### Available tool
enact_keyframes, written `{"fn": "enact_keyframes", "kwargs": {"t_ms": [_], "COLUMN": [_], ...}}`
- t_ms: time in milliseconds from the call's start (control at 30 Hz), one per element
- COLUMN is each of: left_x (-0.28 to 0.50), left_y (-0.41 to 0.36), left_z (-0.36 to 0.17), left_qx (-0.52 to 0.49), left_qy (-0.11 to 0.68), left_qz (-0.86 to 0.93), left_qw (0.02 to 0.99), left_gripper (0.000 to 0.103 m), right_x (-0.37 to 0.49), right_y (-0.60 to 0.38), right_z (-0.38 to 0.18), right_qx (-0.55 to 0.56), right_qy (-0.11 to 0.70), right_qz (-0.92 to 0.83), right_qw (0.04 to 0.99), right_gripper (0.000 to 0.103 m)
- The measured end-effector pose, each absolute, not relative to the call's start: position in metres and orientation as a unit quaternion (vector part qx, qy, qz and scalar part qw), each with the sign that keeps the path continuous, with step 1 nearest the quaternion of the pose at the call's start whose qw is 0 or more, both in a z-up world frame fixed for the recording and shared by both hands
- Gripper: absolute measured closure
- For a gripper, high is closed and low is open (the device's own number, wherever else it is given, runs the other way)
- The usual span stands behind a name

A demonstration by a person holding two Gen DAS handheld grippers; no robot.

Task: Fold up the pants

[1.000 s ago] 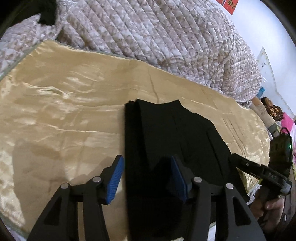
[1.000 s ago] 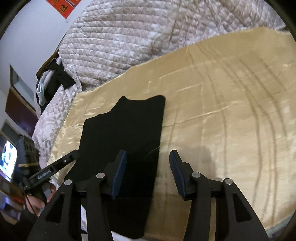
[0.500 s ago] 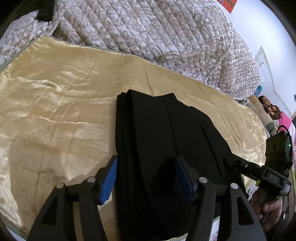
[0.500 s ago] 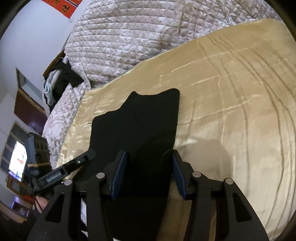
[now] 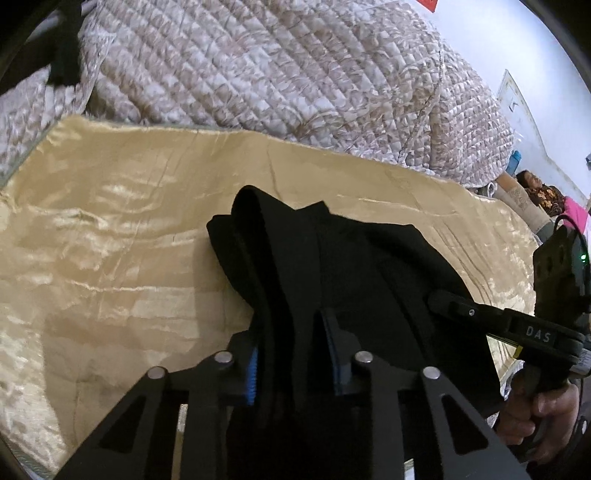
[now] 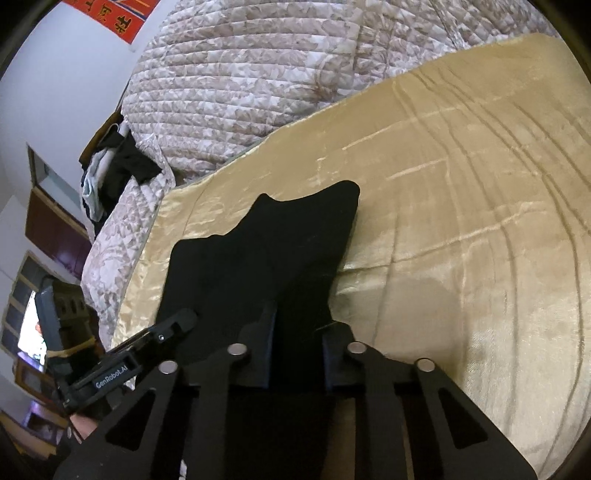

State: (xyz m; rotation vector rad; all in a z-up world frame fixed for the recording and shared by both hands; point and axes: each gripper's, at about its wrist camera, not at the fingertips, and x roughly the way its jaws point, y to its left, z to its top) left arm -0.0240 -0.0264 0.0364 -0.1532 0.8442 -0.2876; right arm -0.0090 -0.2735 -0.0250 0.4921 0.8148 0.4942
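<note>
The black pants (image 5: 343, 254) lie folded lengthwise on a gold satin sheet (image 5: 122, 229). My left gripper (image 5: 291, 354) is shut on the near left edge of the pants, whose layers bunch up between the blue pads. In the right wrist view the pants (image 6: 266, 251) stretch away from me, and my right gripper (image 6: 297, 343) is shut on their near right edge. Each gripper shows in the other's view, the right one (image 5: 509, 325) at the right, the left one (image 6: 125, 362) at the lower left.
A quilted patterned blanket (image 5: 280, 81) is heaped along the far side of the sheet. Dark and light clothes (image 6: 110, 170) lie on the quilt at the far left. A red poster (image 6: 114, 14) hangs on the white wall.
Both grippers moved forward over the near end of the pants and closed on it. The near edge of the pants has lifted and bunched in the left gripper.
</note>
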Motion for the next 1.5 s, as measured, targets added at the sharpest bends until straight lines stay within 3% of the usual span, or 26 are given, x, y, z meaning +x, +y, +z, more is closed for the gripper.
{"fn": "enact_keyframes", "kwargs": {"t_ms": [267, 533, 800, 867, 900, 1000, 1100, 1333, 1500], "left_x": [-0.018, 0.036, 0.094, 0.104, 0.107, 0.104, 0.089, 0.032, 0.018], "left_y": [-0.026, -0.003, 0.025, 0.029, 0.032, 0.047, 0.053, 0.032, 0.006], "left_z": [0.067, 0.086, 0.052, 0.037, 0.029, 0.024, 0.04, 0.07, 0.037], "left_qx": [-0.057, -0.053, -0.075, -0.074, -0.076, -0.109, -0.089, -0.076, -0.03], "left_qy": [0.391, 0.384, 0.402, 0.416, 0.425, 0.432, 0.411, 0.359, 0.397], "left_qz": [-0.139, -0.147, -0.126, -0.124, -0.115, -0.108, -0.066, -0.098, -0.104], "left_qw": [0.908, 0.91, 0.904, 0.898, 0.895, 0.888, 0.905, 0.925, 0.911], "left_gripper": [0.077, 0.077, 0.076, 0.073, 0.065, 0.059, 0.063, 0.063, 0.063], "right_x": [-0.016, 0.026, 0.099, 0.114, 0.119, 0.134, 0.127, 0.069, 0.037], "right_y": [-0.26, -0.246, -0.225, -0.221, -0.22, -0.221, -0.232, -0.228, -0.196], "right_z": [0.009, 0.036, 0.026, 0.016, 0.011, -0.012, -0.01, 0.029, 0.017], "right_qx": [0.227, 0.217, 0.202, 0.195, 0.19, 0.176, 0.181, 0.105, 0.029], "right_qy": [0.367, 0.362, 0.38, 0.385, 0.388, 0.42, 0.42, 0.366, 0.369], "right_qz": [0.254, 0.27, 0.279, 0.278, 0.278, 0.255, 0.235, 0.212, 0.228], "right_qw": [0.865, 0.865, 0.858, 0.858, 0.858, 0.853, 0.858, 0.9, 0.901], "right_gripper": [0.087, 0.087, 0.086, 0.086, 0.086, 0.081, 0.075, 0.075, 0.08]}}
